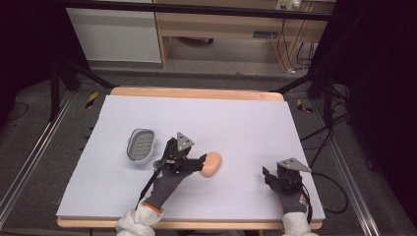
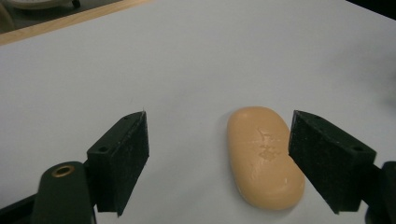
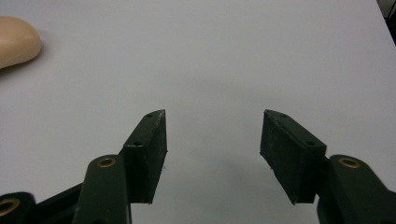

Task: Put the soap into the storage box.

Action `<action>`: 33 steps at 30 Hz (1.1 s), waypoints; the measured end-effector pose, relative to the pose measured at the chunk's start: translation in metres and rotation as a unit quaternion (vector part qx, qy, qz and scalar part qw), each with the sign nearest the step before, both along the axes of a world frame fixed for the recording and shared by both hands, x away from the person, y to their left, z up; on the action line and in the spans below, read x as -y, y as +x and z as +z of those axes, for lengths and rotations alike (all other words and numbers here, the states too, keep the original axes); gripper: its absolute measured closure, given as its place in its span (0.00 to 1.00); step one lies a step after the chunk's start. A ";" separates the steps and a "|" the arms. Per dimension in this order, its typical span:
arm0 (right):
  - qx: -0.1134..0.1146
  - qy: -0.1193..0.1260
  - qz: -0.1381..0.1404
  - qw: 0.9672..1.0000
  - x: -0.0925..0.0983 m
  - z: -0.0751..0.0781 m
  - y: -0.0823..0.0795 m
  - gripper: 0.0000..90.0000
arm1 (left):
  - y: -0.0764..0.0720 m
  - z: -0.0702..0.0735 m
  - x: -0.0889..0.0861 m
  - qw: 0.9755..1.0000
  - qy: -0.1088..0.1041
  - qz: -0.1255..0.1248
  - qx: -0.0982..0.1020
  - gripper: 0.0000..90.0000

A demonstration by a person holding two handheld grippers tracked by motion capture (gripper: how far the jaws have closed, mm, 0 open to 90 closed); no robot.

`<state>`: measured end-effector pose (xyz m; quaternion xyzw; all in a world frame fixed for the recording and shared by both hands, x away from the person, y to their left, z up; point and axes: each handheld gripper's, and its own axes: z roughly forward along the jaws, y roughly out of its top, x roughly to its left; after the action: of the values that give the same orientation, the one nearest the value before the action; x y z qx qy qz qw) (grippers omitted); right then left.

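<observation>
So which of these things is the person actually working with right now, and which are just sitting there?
In use:
- bar of soap, peach-coloured, lying between the open jaws
- left gripper, reaching for it

Lying about:
- soap dish, grey, left of the hands, untouched
- right gripper, open over the bare white table
- wooden furniture behind

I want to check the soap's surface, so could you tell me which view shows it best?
The left gripper view: the soap lies close, whole, its stamped mark visible. The high view shows it small; the right gripper view catches one end at the edge.

a lab: black frame rig point(image 1: 314, 78), floor cables point(image 1: 319, 142), covered table point(image 1: 196, 113).
</observation>
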<state>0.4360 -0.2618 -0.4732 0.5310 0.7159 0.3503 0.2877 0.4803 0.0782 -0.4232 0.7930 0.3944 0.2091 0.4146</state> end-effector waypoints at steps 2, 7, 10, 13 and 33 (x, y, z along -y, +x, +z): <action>0.000 -0.001 0.000 1.000 0.000 0.000 0.000 0.47 | 0.000 -0.002 0.003 1.000 0.002 -0.003 -0.002 0.22; 0.000 0.000 0.001 1.000 0.000 0.000 0.000 0.48 | 0.001 -0.005 0.008 1.000 0.006 -0.007 -0.004 0.22; 0.000 -0.002 0.000 1.000 0.000 0.000 0.000 0.48 | 0.002 -0.008 0.014 1.000 0.009 -0.012 -0.006 0.22; 0.000 -0.003 0.000 1.000 0.000 0.000 0.000 0.48 | 0.003 -0.010 0.016 1.000 0.010 -0.013 -0.007 0.22; -0.002 -0.003 0.001 1.000 0.000 -0.001 0.000 0.48 | 0.006 -0.028 0.039 0.999 0.019 -0.034 -0.028 0.21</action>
<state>0.4363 -0.2615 -0.4739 0.5302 0.7180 0.3475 0.2873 0.4867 0.0389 -0.4513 0.8193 0.3749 0.1800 0.3947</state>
